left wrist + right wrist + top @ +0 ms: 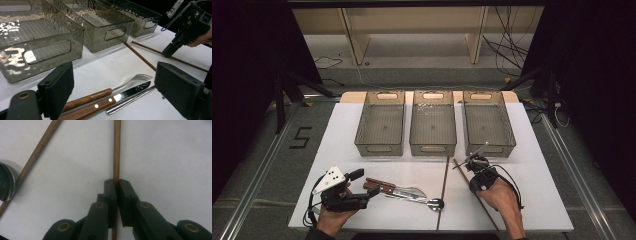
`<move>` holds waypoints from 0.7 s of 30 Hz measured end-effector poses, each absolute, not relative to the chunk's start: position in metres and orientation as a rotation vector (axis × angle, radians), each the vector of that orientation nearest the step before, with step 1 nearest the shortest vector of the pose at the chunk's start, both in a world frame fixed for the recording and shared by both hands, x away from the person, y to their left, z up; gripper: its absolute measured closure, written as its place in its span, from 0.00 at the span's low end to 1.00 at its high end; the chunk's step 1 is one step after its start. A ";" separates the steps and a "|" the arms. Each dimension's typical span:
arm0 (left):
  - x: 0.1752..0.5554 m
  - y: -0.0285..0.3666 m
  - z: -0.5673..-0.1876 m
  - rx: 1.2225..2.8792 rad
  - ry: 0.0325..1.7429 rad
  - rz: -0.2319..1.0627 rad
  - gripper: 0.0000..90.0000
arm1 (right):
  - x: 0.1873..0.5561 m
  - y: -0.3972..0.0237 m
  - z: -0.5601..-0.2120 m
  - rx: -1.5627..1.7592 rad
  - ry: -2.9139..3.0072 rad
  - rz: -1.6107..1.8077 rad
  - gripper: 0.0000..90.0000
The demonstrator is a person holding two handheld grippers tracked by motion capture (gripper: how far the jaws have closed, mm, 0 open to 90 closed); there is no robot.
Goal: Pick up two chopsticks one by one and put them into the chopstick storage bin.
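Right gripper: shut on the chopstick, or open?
Shut. In the right gripper view the right gripper has both jaws pressed against the chopstick, which lies on the white table.

Thin brown wooden chopstick [116, 150] is lying flat on the white bench [532, 200], running diagonally in front of the right-hand bin, pinched partway along its length. A second matching chopstick [443, 187] is lying just beside it, crossing toward the spoon.
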State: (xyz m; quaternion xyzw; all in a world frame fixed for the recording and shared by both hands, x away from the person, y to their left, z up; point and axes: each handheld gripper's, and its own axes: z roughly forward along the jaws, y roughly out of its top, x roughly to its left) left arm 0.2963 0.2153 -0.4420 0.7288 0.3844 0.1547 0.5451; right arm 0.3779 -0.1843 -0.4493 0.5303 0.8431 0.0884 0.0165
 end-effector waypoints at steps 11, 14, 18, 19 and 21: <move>0.296 0.216 -0.442 1.721 0.916 0.369 0.17 | 0.365 -0.192 -0.424 1.535 2.673 0.463 0.95; 0.296 0.216 -0.441 1.721 0.914 0.371 0.17 | 0.365 -0.194 -0.416 1.513 2.674 0.546 0.95; 0.296 0.216 -0.441 1.719 0.915 0.373 0.17 | 0.367 -0.192 -0.406 1.485 2.675 0.629 0.95; 0.296 0.216 -0.441 1.718 0.915 0.373 0.17 | 0.368 -0.190 -0.404 1.482 2.674 0.651 0.95; 0.296 0.216 -0.441 1.718 0.917 0.373 0.17 | 0.370 -0.187 -0.401 1.474 2.669 0.693 0.95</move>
